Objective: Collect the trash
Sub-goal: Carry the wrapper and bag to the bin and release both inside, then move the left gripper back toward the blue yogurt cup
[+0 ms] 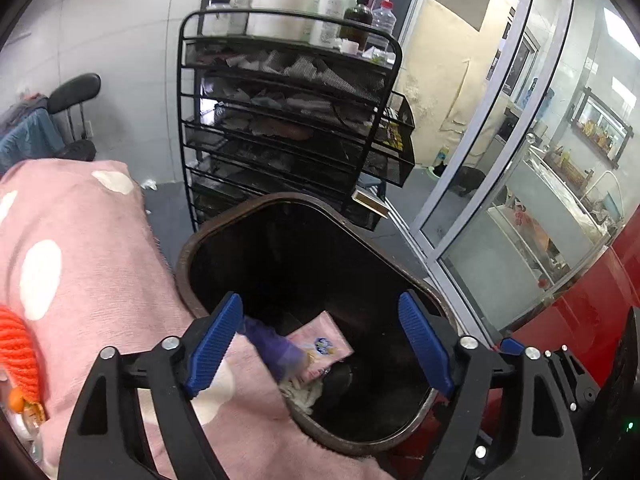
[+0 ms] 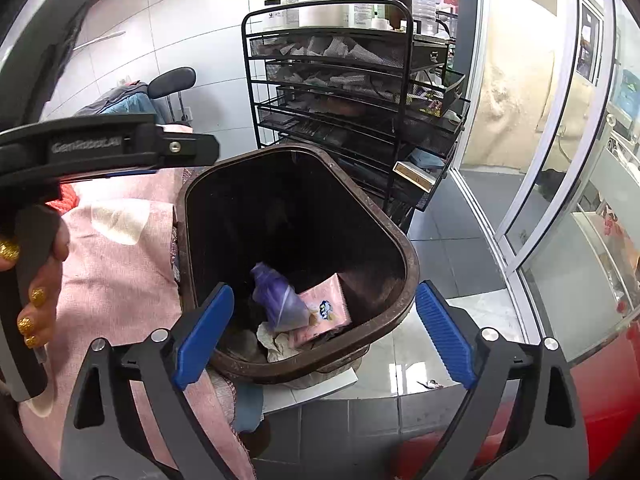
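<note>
Above the dark brown plastic bin, the left gripper gapes empty over a dropped purple wrapper, the right gripper likewise spread; fetching more trash likely follows.

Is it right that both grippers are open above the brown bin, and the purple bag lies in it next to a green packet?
Not quite: the packet beside the purple bag is pink, as the right wrist view shows. Both grippers, left and right, are open above the brown bin.
</note>
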